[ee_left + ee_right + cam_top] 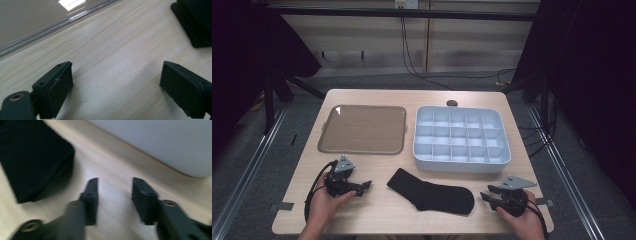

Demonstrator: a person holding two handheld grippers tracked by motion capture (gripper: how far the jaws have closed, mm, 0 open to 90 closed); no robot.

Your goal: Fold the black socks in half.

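In the high view, a flat black fabric sock (432, 193) is lying on the pale wooden table (382, 215), between the left gripper (364, 186) at its nine o'clock and the right gripper (486, 193) at its three o'clock, touching neither. A clear plastic tray (362, 129) and a grey compartmented plastic box (461, 137) are sitting at twelve o'clock.

In the left gripper view, the jaws are standing wide apart over bare wood; the sock (195, 21) is being cut off at one o'clock.

In the right gripper view, blur is softening everything; the jaws seem partly apart, gripping nothing, with the sock (32, 157) at ten o'clock.
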